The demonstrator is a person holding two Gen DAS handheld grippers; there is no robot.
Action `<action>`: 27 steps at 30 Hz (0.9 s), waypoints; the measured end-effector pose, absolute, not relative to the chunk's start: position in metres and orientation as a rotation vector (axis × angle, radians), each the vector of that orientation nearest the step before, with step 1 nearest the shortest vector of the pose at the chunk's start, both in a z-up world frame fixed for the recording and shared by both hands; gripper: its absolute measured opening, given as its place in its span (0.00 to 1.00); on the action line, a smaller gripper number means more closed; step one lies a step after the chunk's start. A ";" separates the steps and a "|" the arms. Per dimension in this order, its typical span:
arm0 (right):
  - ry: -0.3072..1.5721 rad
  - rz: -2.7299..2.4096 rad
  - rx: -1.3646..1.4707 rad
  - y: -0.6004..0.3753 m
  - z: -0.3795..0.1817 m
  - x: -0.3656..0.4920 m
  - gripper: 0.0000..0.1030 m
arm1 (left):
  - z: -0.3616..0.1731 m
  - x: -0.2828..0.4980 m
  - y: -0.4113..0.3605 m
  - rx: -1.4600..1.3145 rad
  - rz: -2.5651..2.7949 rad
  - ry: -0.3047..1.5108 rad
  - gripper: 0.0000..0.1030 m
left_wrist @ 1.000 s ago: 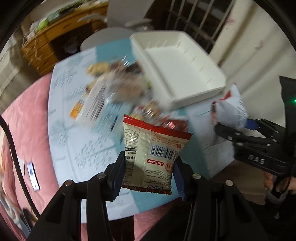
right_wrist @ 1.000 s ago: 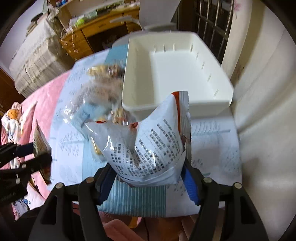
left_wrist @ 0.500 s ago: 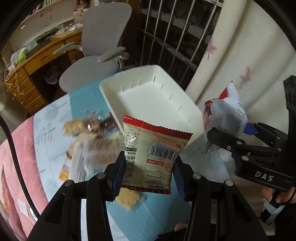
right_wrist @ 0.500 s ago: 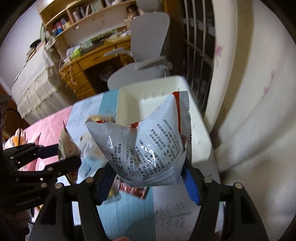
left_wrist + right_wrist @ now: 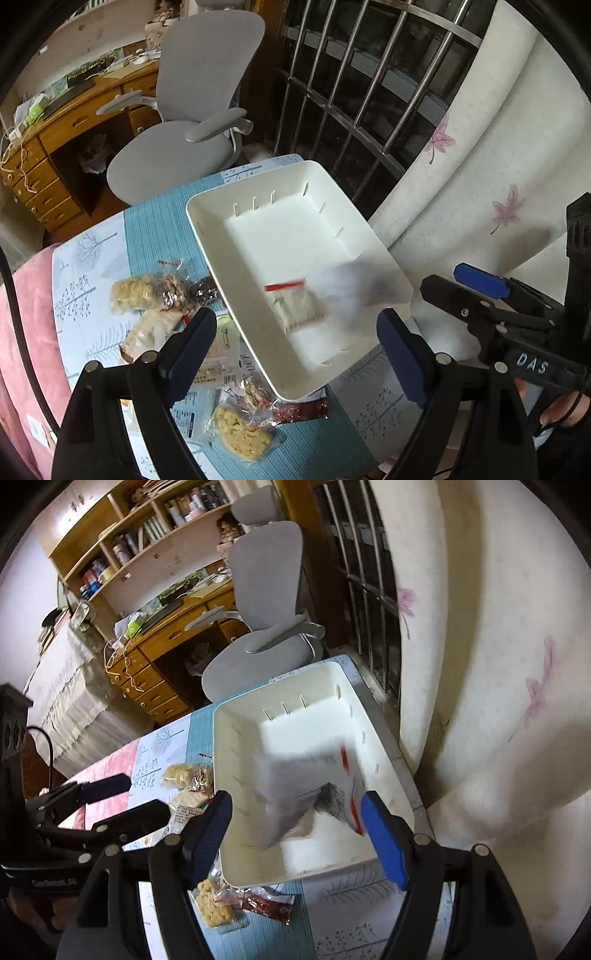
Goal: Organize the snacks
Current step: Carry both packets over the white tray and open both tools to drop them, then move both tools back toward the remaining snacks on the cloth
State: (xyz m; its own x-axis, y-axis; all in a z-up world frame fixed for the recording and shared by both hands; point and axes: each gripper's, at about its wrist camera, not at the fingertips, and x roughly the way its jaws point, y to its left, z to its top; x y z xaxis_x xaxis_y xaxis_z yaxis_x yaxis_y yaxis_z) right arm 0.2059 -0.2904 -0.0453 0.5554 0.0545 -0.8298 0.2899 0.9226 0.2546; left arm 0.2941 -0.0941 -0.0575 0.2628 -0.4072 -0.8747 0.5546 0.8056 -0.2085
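Two packets, a tan one (image 5: 301, 312) and a white one (image 5: 306, 794), show only as blurs inside the bin (image 5: 258, 363), ahead of the spread, empty jaws of the left gripper (image 5: 295, 350) and right gripper (image 5: 295, 830).

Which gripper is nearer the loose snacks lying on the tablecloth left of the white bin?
Left. The left gripper hangs open over the bin's left rim, right above the loose snacks; the right gripper, also open, is over the bin's interior.
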 end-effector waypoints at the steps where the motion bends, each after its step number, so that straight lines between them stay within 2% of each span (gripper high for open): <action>1: 0.984 -0.144 0.394 -0.290 -0.048 0.204 0.70 | -0.059 0.292 -0.091 0.152 -0.642 1.136 0.85; 16: 0.977 -0.029 0.467 -0.270 -0.067 0.144 0.71 | -0.088 0.206 -0.011 0.104 -0.420 1.233 0.85; 27: 0.928 0.069 0.359 -0.236 -0.071 0.078 0.71 | -0.097 0.117 0.042 -0.027 -0.302 1.259 0.85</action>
State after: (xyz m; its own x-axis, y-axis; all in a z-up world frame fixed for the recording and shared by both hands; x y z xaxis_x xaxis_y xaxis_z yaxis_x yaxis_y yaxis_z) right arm 0.0777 -0.2360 -0.0709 0.6020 0.2111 -0.7701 0.0951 0.9386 0.3316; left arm 0.1170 0.0416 -0.0968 0.2724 -0.2388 -0.9321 0.2095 0.9602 -0.1848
